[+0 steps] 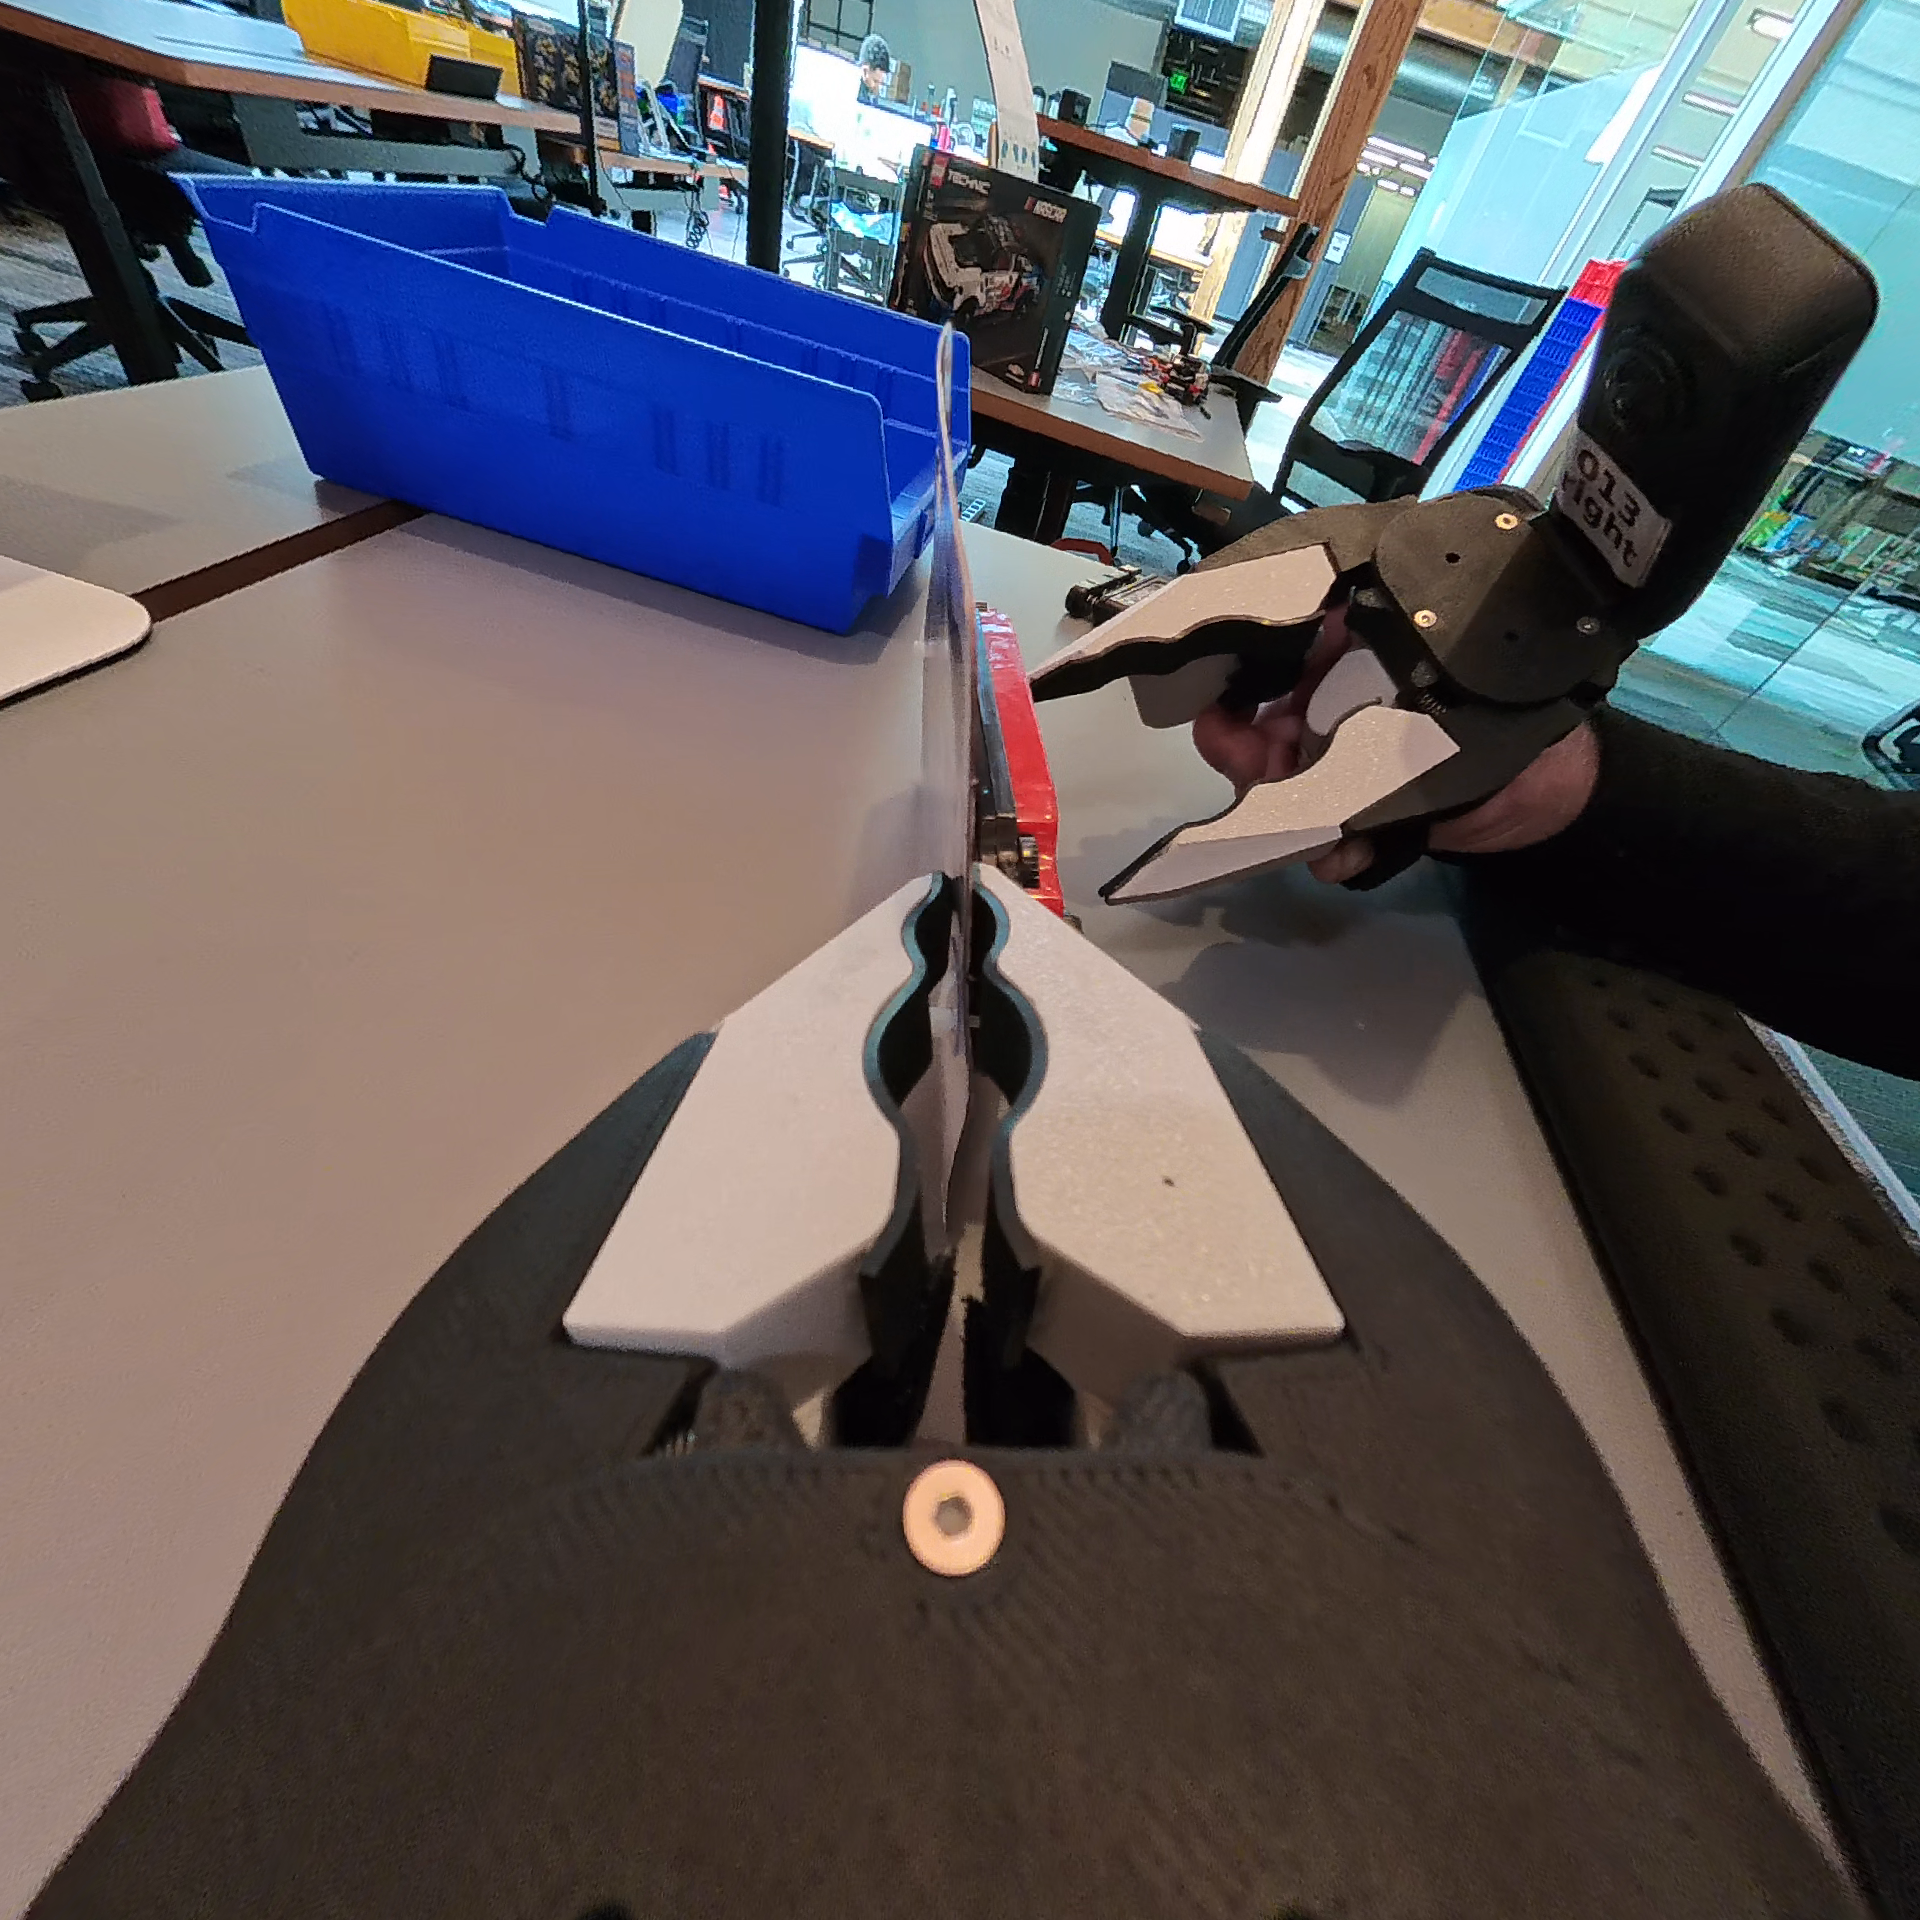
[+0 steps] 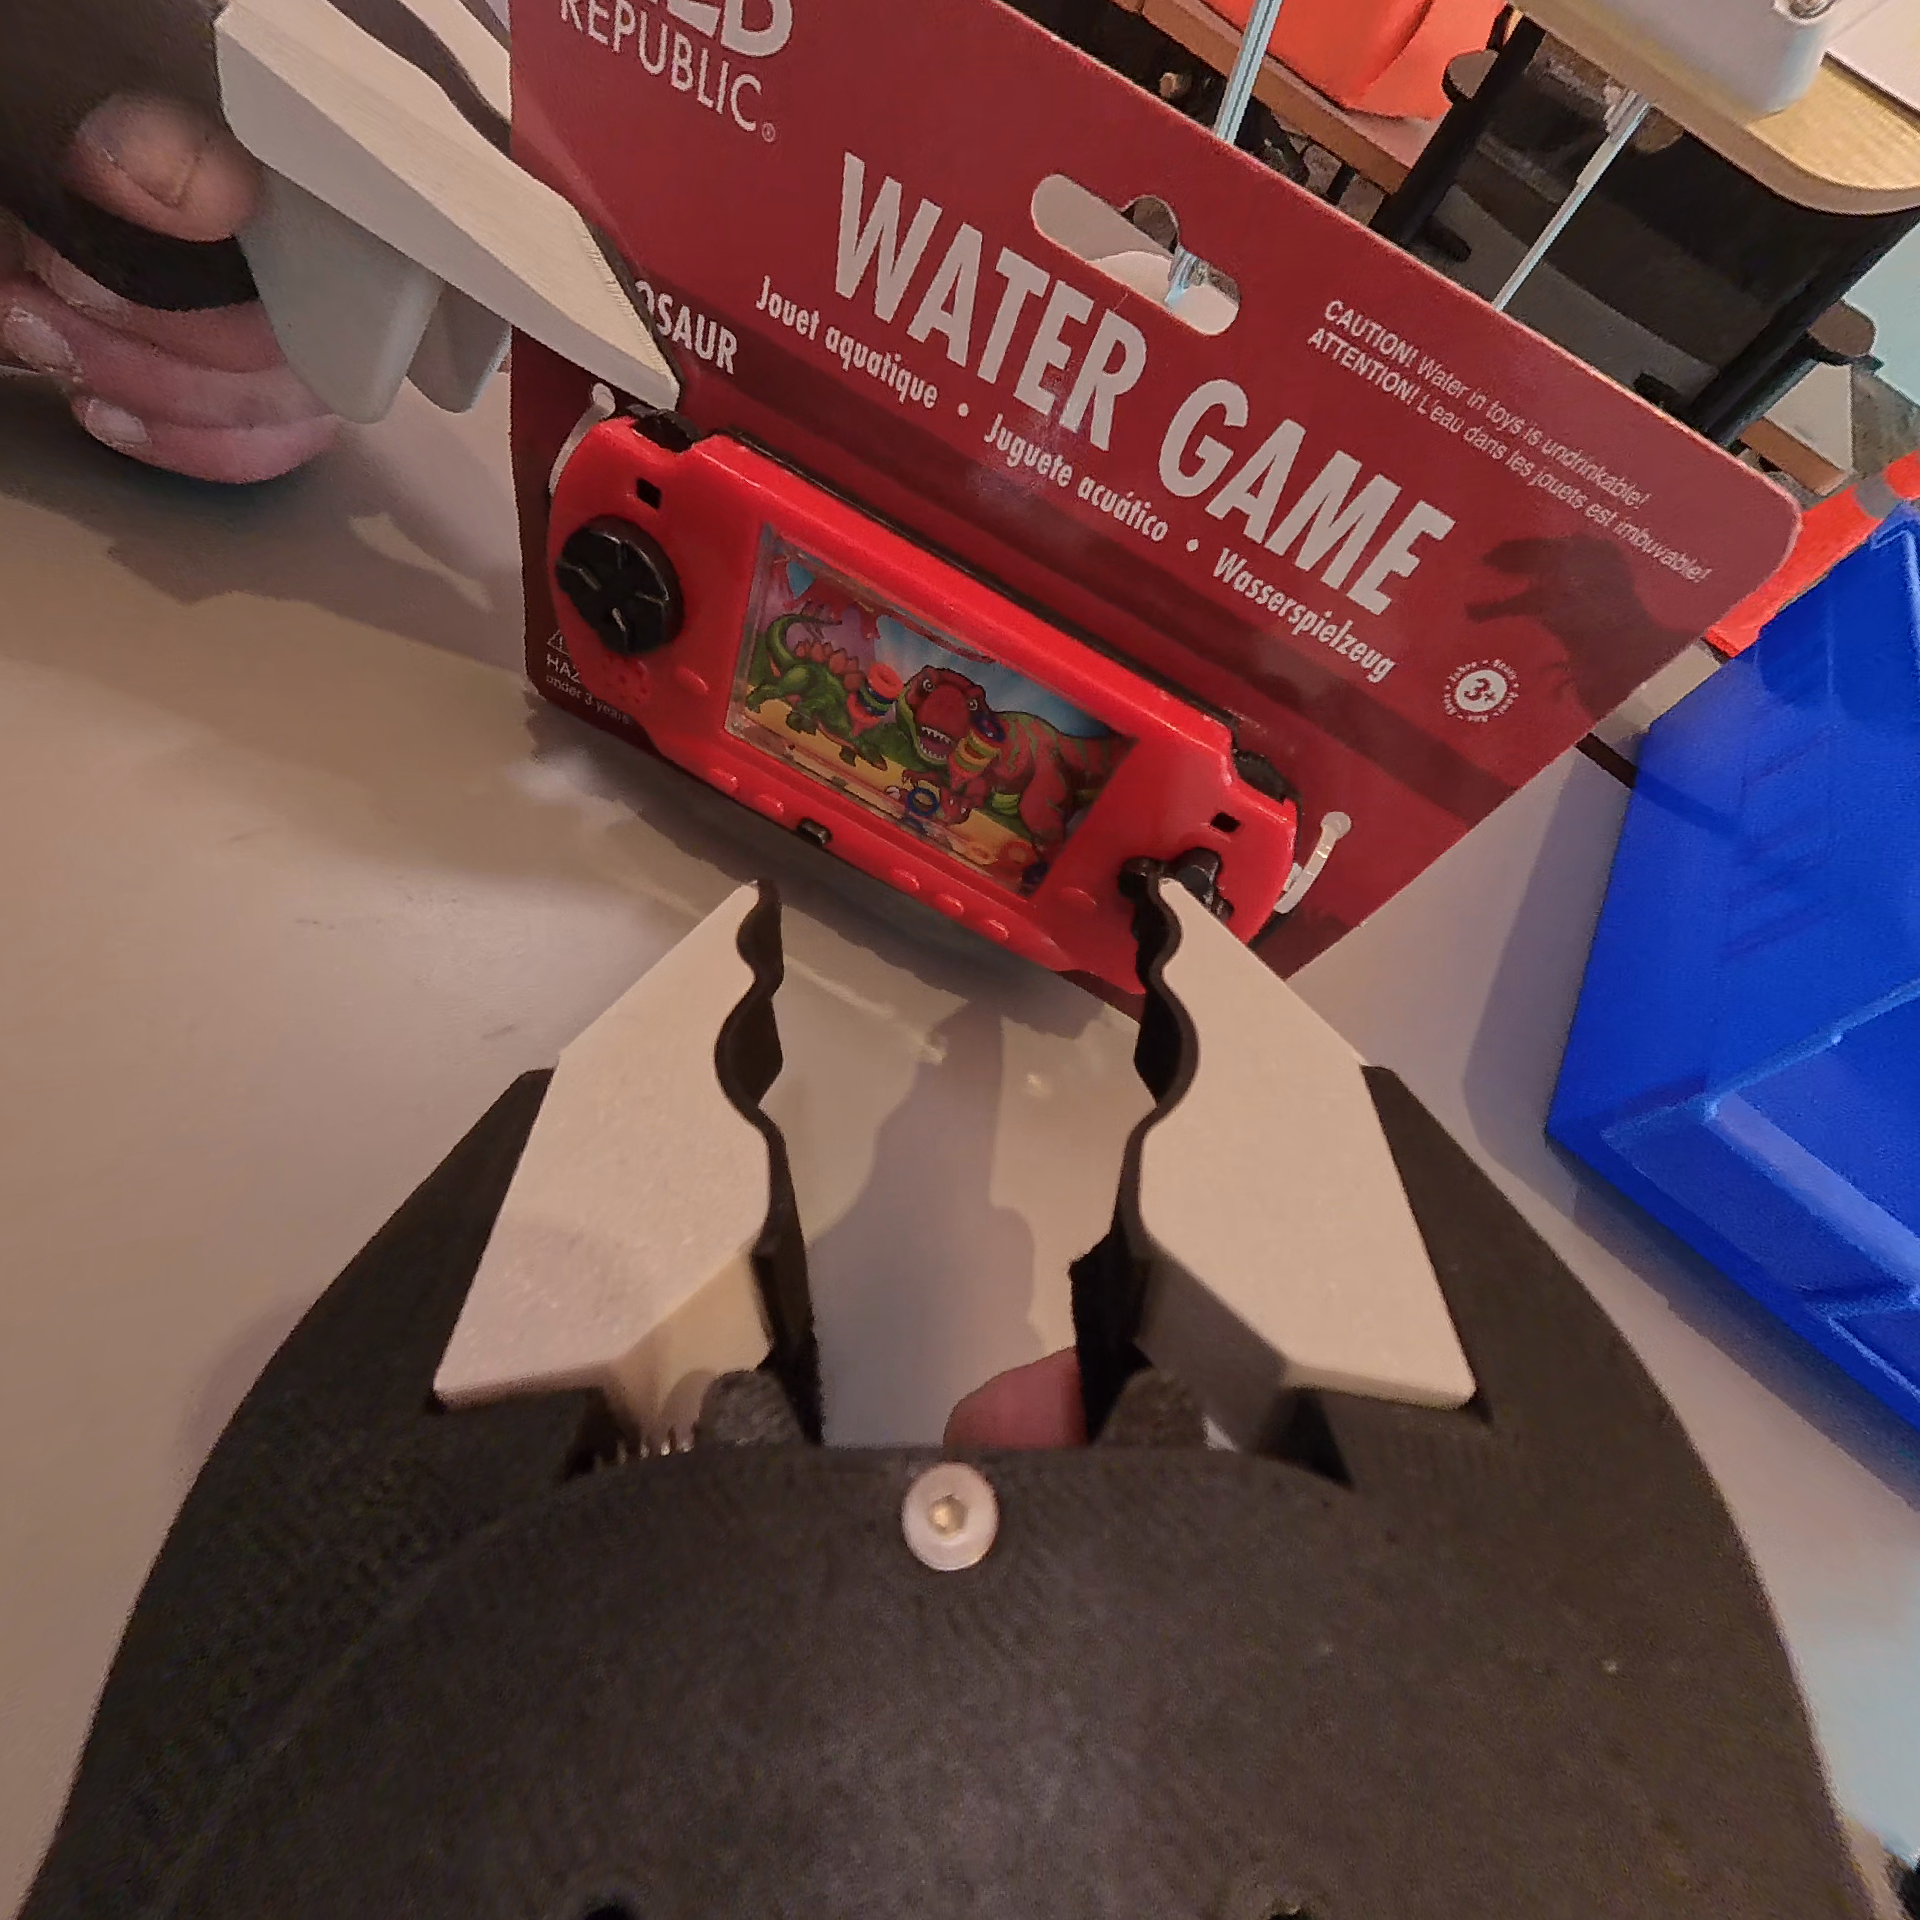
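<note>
My left gripper (image 1: pixel 961 894) is shut on the edge of a red backing card (image 1: pixel 951 665), which it holds upright on its edge on the grey table (image 1: pixel 416 831). A red handheld water-game toy (image 1: pixel 1023 748) is fixed to the card's right face. In the right wrist view the toy (image 2: pixel 914 707) and the card (image 2: pixel 1039 260) face me, and a left finger (image 2: pixel 416 208) pinches the card's left edge. My right gripper (image 2: pixel 956 899) is open and empty, its tips just short of the toy's lower edge. It also shows in the left wrist view (image 1: pixel 1070 790).
A blue plastic bin (image 1: pixel 582 395) stands on the table just behind the card, and shows at the right in the right wrist view (image 2: pixel 1766 935). A black perforated mat (image 1: pixel 1714 1195) lies along the table's right edge. A flat white object (image 1: pixel 52 634) lies at far left.
</note>
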`<state>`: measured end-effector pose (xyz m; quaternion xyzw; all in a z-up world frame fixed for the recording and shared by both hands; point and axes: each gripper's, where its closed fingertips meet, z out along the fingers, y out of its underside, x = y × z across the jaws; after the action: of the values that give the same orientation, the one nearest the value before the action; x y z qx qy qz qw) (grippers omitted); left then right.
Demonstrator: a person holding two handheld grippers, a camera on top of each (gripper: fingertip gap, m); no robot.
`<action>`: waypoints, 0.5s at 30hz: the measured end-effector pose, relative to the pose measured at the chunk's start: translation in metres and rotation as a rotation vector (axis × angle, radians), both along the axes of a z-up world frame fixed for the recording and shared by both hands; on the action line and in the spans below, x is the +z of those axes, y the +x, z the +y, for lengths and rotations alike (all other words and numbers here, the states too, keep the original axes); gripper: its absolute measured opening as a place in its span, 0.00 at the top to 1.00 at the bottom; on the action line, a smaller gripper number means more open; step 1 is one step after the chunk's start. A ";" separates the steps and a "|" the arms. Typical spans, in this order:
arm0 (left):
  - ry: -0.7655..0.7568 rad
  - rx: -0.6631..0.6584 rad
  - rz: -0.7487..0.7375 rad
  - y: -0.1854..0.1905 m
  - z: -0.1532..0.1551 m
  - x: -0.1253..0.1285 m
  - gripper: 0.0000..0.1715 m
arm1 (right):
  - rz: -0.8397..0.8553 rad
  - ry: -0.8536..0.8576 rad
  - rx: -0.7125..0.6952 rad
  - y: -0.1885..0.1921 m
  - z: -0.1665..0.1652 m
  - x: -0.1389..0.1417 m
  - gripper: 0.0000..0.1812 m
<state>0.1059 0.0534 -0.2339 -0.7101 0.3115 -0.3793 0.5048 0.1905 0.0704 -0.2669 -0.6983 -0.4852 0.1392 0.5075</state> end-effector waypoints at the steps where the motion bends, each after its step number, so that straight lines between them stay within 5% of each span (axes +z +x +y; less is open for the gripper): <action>1: -0.002 -0.002 0.000 0.000 0.000 0.000 1.00 | 0.002 -0.004 0.001 0.000 0.001 0.000 0.63; 15: 0.004 0.050 0.033 -0.002 0.005 -0.003 1.00 | 0.119 -0.034 -0.011 0.032 0.001 0.022 0.67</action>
<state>0.1040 0.0588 -0.2370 -0.7227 0.3027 -0.3544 0.5104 0.2220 0.0718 -0.2452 -0.7001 -0.4479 0.1858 0.5241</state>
